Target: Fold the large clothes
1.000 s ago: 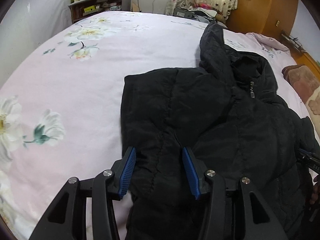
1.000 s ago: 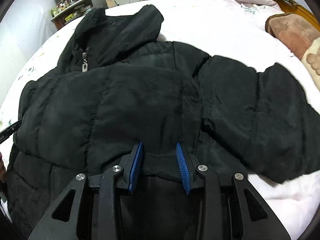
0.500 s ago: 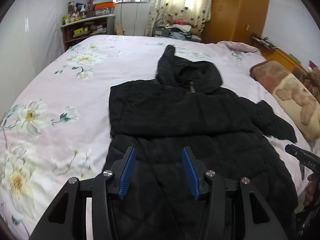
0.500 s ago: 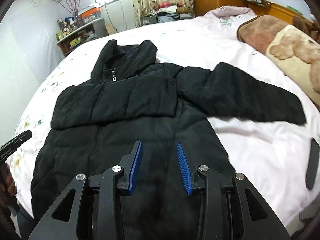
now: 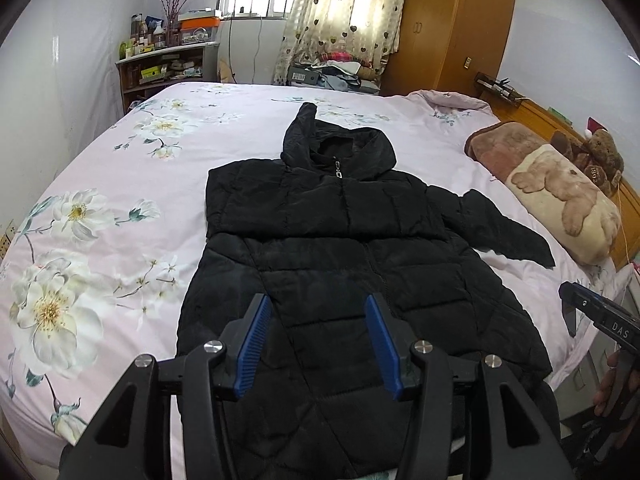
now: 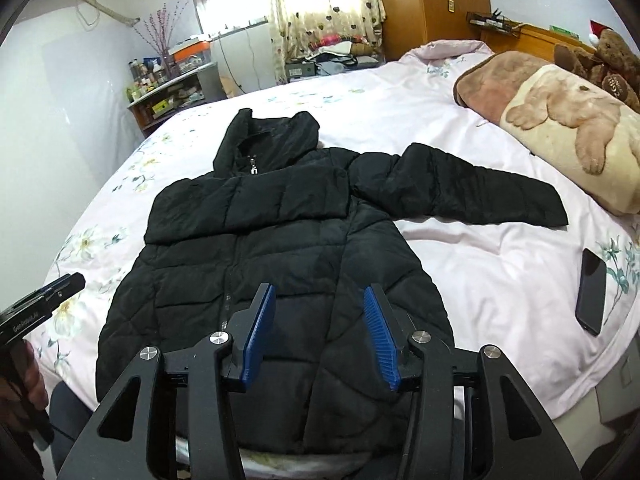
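A black hooded puffer jacket (image 5: 344,248) lies flat on the bed, hood (image 5: 340,140) away from me, hem at the near edge. It also shows in the right wrist view (image 6: 260,248). Its left sleeve is folded across the chest (image 6: 248,204). Its right sleeve (image 6: 460,196) lies stretched out to the right on the sheet. My left gripper (image 5: 318,300) is open and empty, held above the hem. My right gripper (image 6: 320,292) is open and empty, also above the hem.
The bed has a pink floral sheet (image 5: 100,216). A rolled brown-and-cream blanket (image 6: 560,128) and teddy bear (image 6: 612,64) lie at the right. A black phone (image 6: 591,290) lies on the sheet near the right edge. Shelves (image 5: 168,68) and a wardrobe (image 5: 452,24) stand beyond.
Both grippers have pulled back and up from close over the jacket to the near bed edge. The whole jacket is now in view, left sleeve resting folded across the chest.
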Motion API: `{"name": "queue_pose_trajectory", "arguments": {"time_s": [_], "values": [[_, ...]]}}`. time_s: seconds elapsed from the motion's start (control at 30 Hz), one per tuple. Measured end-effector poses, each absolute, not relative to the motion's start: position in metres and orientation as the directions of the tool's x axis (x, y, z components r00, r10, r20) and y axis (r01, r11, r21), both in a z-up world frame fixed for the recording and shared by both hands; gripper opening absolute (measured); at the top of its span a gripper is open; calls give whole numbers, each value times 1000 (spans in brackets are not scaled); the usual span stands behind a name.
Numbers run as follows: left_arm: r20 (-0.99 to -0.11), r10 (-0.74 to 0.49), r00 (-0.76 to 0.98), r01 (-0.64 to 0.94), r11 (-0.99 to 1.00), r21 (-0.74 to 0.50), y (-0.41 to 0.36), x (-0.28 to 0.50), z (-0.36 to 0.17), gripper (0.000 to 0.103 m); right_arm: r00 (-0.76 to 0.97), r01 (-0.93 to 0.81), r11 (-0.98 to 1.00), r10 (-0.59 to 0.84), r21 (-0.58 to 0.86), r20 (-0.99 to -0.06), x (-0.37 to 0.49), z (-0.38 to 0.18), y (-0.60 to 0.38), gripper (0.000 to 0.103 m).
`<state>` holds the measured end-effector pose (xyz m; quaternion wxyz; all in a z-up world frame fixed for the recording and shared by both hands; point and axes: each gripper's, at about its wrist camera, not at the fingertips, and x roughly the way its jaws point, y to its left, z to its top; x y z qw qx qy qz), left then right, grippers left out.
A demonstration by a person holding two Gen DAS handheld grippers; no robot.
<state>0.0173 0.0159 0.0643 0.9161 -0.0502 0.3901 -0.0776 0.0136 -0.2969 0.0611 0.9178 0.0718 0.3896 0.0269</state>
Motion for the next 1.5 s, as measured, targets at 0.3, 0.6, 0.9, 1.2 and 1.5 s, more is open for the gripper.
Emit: {"name": "queue_pose_trajectory", "arguments": {"time_s": [0.3,0.6,0.9,1.2,1.5], "values": [[-719,-187,669,113,982,-150,4,15,63,58,691,27,987,94,155,-717,8,56,-309,47],[-740,-185,647,129,983,-133,-15,44,54,60,670,122,977,47,172,-741,27,38,-351,47],[-747,-160,646,127,987,-101,-25,90,41,60,631,268,940,-5,212,-775,73,0,-428,47],[-756,-113,644,83,994,-77,-20,148,17,60,587,427,863,-38,270,-809,132,-42,-512,47],[-786,-83,613,57,997,-61,-17,186,-17,60,577,548,734,17,402,-817,172,-90,-572,48]]}}
